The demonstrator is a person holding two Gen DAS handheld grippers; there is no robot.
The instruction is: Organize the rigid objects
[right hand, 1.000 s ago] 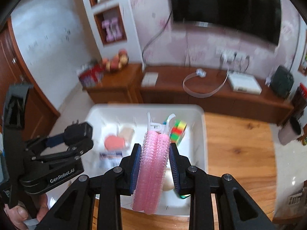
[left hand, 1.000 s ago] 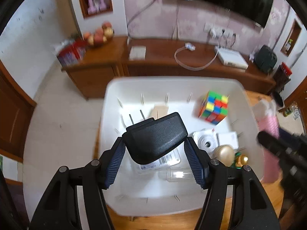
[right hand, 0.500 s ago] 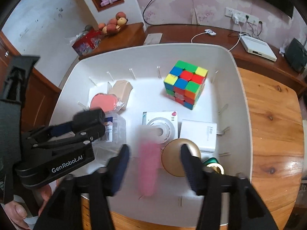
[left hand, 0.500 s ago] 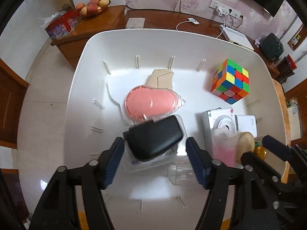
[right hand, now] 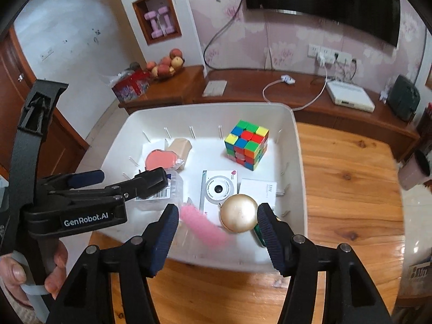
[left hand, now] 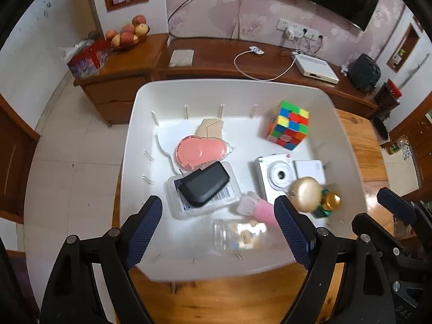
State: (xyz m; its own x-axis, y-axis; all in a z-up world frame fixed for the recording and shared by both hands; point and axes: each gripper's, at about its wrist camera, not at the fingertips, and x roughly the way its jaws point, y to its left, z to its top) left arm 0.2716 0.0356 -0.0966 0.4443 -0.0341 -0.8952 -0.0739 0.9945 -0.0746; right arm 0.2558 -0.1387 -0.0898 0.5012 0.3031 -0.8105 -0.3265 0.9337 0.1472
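Note:
A white bin [left hand: 135, 124] on a wooden table holds the sorted items. A black adapter [left hand: 205, 183] lies on a clear barcode box [left hand: 189, 205] in it. My left gripper [left hand: 218, 202] hovers over the bin's near side, its jaws opening with nothing between them. A blurred pink hair roller [right hand: 205, 228] lies loose in the bin beside a gold ball [right hand: 239, 213]. My right gripper [right hand: 217, 210] stands open above it, pads clear of the roller. The left gripper [right hand: 131, 174] also shows in the right wrist view, held by a hand.
The bin also holds a colour cube [left hand: 289, 125], a white camera [left hand: 275, 174], a white plug block [left hand: 309, 168], a pink packaged disc [left hand: 199, 152] and a clear jar [left hand: 240, 235]. Bare wooden table [right hand: 345, 183] lies to the bin's right; a low cabinet stands behind.
The left gripper let go of the black adapter, which now rests on the clear box. The right gripper released the pink roller into the bin. Both grippers have drawn back from the bin.

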